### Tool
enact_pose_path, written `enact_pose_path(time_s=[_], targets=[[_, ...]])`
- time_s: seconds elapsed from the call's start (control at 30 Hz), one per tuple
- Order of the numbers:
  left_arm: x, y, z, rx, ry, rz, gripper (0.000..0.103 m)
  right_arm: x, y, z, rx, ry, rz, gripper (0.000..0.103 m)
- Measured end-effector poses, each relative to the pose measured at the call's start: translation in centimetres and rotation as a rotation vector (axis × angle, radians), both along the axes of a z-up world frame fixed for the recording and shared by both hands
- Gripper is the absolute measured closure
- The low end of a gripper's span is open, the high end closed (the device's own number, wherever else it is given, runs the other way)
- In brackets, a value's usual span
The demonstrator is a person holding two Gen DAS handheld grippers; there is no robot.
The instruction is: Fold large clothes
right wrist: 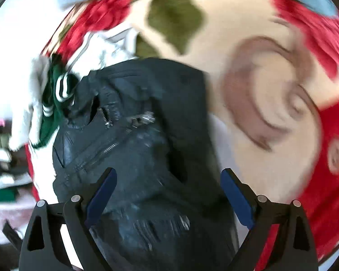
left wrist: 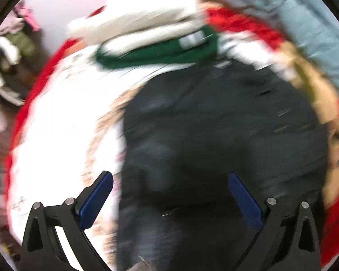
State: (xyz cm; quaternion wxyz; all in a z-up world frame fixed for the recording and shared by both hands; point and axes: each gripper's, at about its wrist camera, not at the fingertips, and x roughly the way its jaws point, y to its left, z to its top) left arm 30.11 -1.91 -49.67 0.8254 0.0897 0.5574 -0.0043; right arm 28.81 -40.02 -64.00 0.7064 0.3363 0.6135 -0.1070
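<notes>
left wrist view: my left tongs (left wrist: 170, 178) stand wide apart, empty, pointing steeply down over the black jacket (left wrist: 214, 122), which lies spread on a red and cream patterned cover (left wrist: 56, 117). a stack of folded clothes (left wrist: 151, 33) sits beyond it. i judge i'm between folds, about to pick an edge.

right wrist view: my right tongs (right wrist: 169, 176) are also apart, clamped on nothing, tipped down over the jacket's zipper (right wrist: 106, 117) side. the blur hides the hem, so next i probably need a clean grip there.
</notes>
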Motion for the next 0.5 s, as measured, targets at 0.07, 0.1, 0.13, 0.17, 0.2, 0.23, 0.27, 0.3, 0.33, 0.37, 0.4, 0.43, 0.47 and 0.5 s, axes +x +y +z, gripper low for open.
enact_pose_path(time_s=[0.07, 0.1, 0.13, 0.17, 0.2, 0.23, 0.27, 0.3, 0.33, 0.37, 0.4, 0.43, 0.47, 0.5], targets=[[-1.0, 2.5, -2.1, 0.055, 0.065, 0.049, 0.000, 2.7, 2.1, -2.7, 0.022, 0.067, 0.098, 0.026], [-1.3, 3.3, -2.8, 0.061, 0.093, 0.069, 0.000, 3.2, 2.6, -3.7, -0.034, 0.115, 0.127, 0.040], [-1.8, 4.0, -3.5, 0.058, 0.120, 0.086, 0.000, 3.4, 3.1, -3.9, -0.099, 0.147, 0.141, 0.062], [-2.1, 4.3, -3.8, 0.054, 0.131, 0.088, 0.000, 3.4, 3.2, -3.9, -0.137, 0.157, 0.145, 0.069], [-2.5, 4.3, -4.2, 0.058, 0.144, 0.079, 0.000, 2.8, 2.9, -3.4, -0.148, 0.140, 0.119, 0.073], [-2.8, 4.0, -4.4, 0.070, 0.145, 0.066, 0.000, 2.4, 2.6, -2.7, -0.168, 0.128, 0.089, 0.082], [-2.9, 3.6, -4.6, 0.083, 0.141, 0.049, 0.000, 1.6, 2.1, -1.8, -0.200, 0.114, 0.057, 0.087], [-3.0, 3.2, -4.7, 0.095, 0.134, 0.034, 0.000, 0.8, 1.6, -1.1, -0.240, 0.109, 0.016, 0.089], [-2.9, 2.9, -4.9, 0.104, 0.126, 0.030, 0.000, 0.2, 1.3, -0.9, -0.254, 0.112, -0.006, 0.089], [-2.6, 2.7, -5.0, 0.114, 0.115, 0.029, 0.000, -0.3, 1.0, -0.9, -0.260, 0.125, -0.012, 0.088], [-2.2, 2.3, -5.3, 0.131, 0.100, 0.026, 0.000, -0.6, 0.8, -1.2, -0.237, 0.125, 0.000, 0.087], [-1.7, 2.2, -5.6, 0.165, 0.083, 0.024, 0.000, -0.8, 0.5, -1.4, -0.198, 0.124, 0.006, 0.087], [-0.6, 1.9, -6.4, 0.211, 0.076, 0.030, 0.000, -0.9, 0.2, -1.3, -0.167, 0.116, 0.000, 0.080], [0.1, 2.0, -6.9, 0.220, 0.079, 0.035, 0.000, -1.2, -0.3, -1.3, -0.131, 0.112, -0.009, 0.076]])
